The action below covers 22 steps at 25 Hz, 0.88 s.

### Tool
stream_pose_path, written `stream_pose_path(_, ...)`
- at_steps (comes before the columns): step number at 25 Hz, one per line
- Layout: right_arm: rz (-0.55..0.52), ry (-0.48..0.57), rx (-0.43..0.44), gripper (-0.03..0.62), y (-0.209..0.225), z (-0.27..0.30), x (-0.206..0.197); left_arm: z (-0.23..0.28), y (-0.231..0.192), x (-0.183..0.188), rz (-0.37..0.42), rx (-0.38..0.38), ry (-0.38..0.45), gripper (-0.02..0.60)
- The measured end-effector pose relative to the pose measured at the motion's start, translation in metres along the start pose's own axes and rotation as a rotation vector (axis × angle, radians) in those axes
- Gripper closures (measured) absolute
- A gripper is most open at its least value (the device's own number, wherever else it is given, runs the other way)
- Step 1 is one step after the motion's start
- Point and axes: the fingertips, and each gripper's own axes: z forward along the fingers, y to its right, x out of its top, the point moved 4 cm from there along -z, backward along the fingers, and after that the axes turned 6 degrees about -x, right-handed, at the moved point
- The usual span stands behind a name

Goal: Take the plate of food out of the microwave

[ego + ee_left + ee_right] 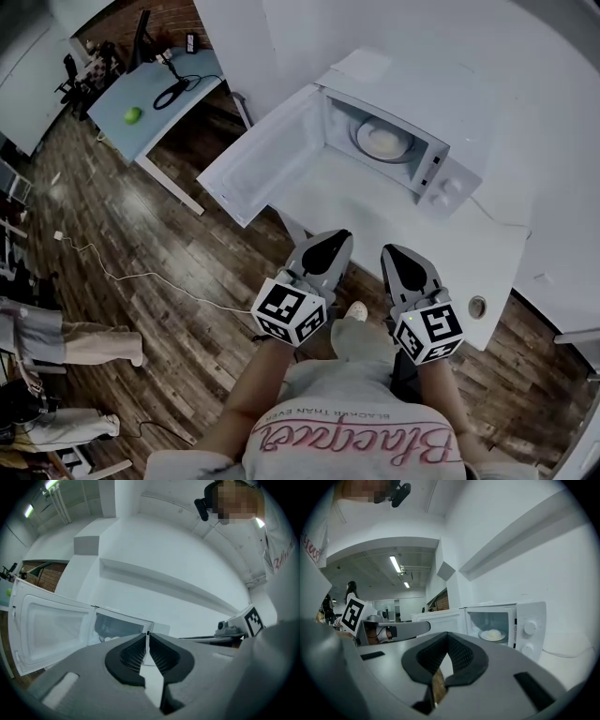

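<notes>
1 microwave [448, 184], 1 plate of food [382, 141] inside; left tool [333, 241], right tool [396, 254] closed.

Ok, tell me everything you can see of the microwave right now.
The microwave is a white box standing on the white table by the wall. Its door hangs wide open to the left in the head view. Two round knobs sit on its right panel. Inside sits a plate with pale food.

The person's shirt [352, 427] carries, upside down to the camera, small print "BLACKER THAN EVER" and pink script, seemingly "Blacquer".
</notes>
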Motion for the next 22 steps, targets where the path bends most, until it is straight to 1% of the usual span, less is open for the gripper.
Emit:
stream_pose_path(6, 0.022, -0.003, -0.013, 0.588, 0.028, 0.027, 0.008, 0.04, -0.019, 0.002, -0.003, -0.019, -0.028, 0.552)
stream_pose_path(9, 0.031, -0.006, -0.021, 0.588, 0.042, 0.039, 0.013, 0.061, -0.028, 0.003, -0.033, -0.029, -0.032, 0.552)
stream_pose_path(12, 0.049, -0.017, -0.024, 0.588, 0.056, 0.051, 0.017, 0.081, -0.039, 0.005, -0.078, -0.019, -0.022, 0.552)
stream_pose_path(16, 0.073, -0.025, -0.019, 0.588, 0.076, 0.067, 0.022, 0.106, -0.053, 0.005, -0.085, -0.003, -0.035, 0.552)
stream_pose_path(22, 0.105, -0.025, -0.001, 0.588, 0.095, 0.093, 0.027, 0.133, -0.075, -0.002, -0.13, 0.011, -0.057, 0.552)
